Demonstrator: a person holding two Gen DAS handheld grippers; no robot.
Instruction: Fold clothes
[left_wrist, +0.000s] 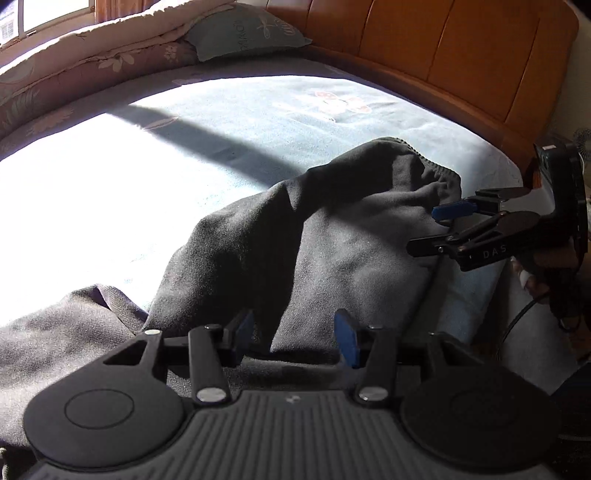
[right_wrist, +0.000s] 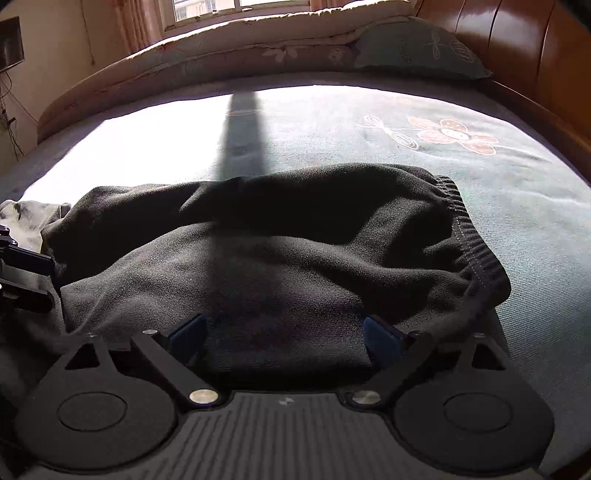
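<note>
Dark fleece trousers (left_wrist: 332, 240) lie rumpled on the bed, their ribbed elastic waistband (right_wrist: 476, 251) at the right end. My left gripper (left_wrist: 293, 336) is open low over the garment, and a raised fold of the cloth runs up between its blue pads (left_wrist: 347, 341) without being pinched. My right gripper (right_wrist: 284, 336) stands wide open at the near edge by the waistband, with dark cloth (right_wrist: 280, 280) spread between its fingers. From the left wrist view the right gripper (left_wrist: 432, 230) shows at the right with its fingers apart. The left gripper (right_wrist: 40, 278) shows at the left edge of the right wrist view.
The bed sheet (right_wrist: 517, 206) is pale blue with a flower print, sunlit at the far left. A folded quilt (right_wrist: 221, 55) and a pillow (right_wrist: 417, 48) lie along the far side. A wooden headboard (left_wrist: 443, 55) rises at the right. A pale cloth (right_wrist: 22, 218) lies left.
</note>
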